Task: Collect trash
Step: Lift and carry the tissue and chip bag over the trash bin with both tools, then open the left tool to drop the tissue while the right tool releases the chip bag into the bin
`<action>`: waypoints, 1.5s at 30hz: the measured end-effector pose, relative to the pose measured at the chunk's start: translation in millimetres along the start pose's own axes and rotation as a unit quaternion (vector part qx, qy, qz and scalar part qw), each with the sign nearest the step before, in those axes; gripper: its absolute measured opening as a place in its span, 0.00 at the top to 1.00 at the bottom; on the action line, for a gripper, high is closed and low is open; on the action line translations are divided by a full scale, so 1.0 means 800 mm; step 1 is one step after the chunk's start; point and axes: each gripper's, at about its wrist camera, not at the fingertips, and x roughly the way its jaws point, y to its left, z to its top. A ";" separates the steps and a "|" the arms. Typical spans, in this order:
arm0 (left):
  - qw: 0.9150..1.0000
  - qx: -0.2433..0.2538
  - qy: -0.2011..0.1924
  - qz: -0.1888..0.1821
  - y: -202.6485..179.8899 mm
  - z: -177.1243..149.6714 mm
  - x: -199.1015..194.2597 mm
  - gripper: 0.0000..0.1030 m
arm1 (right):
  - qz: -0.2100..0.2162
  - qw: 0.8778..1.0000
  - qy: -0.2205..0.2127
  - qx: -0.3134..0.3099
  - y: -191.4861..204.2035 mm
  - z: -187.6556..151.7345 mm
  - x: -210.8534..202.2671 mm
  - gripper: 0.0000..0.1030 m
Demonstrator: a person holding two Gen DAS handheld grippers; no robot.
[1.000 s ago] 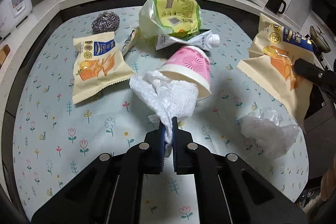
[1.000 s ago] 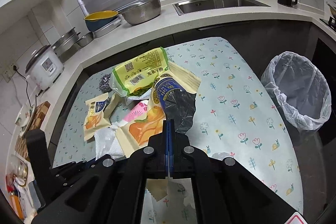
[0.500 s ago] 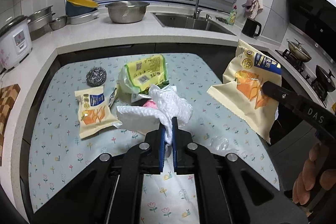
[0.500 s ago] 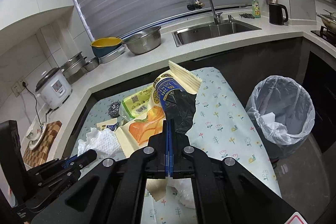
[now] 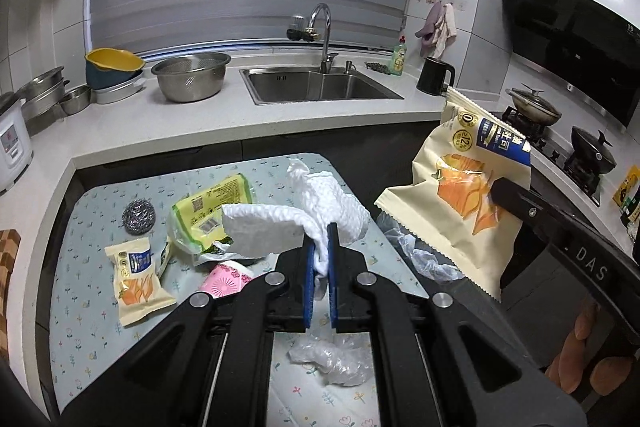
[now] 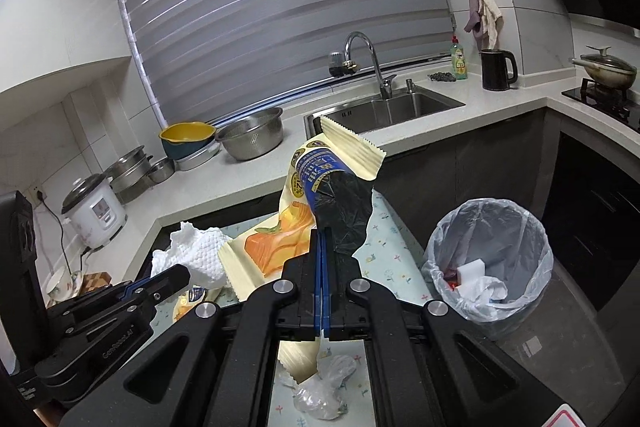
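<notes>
On the floral-clothed table (image 5: 92, 307), a silver scourer (image 5: 138, 217), small cream snack packet (image 5: 136, 273), green wrapper (image 5: 208, 207) and pink cup (image 5: 226, 277) remain. The left gripper (image 5: 319, 259) pinches a white paper towel (image 5: 280, 227); the right gripper (image 6: 322, 259) clamps a cream bread bag (image 6: 320, 187). The clear-lined bin (image 6: 490, 259) stands rightmost.

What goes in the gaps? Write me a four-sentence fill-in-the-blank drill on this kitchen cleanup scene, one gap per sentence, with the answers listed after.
1. The left gripper is shut on a crumpled white ____.
2. The right gripper is shut on a cream and orange snack ____.
3. The trash bin beside the table is lined with a clear plastic ____.
4. The pink paper cup lies on the floral ____.

Missing words: paper towel; bag; bag; tablecloth
</notes>
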 end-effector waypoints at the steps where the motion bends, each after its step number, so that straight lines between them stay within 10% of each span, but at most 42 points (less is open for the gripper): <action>1: 1.000 0.002 0.000 -0.004 -0.007 0.003 0.003 0.95 | -0.004 1.000 -0.003 0.001 -0.005 0.003 -0.002 0.99; 42: 0.978 0.105 0.114 -0.139 -0.258 0.031 0.310 0.93 | -0.209 0.971 0.036 0.109 -0.310 0.001 0.089 0.99; 45: 0.979 0.108 0.111 -0.134 -0.263 0.030 0.317 0.75 | -0.210 0.971 0.047 0.105 -0.315 0.000 0.105 0.99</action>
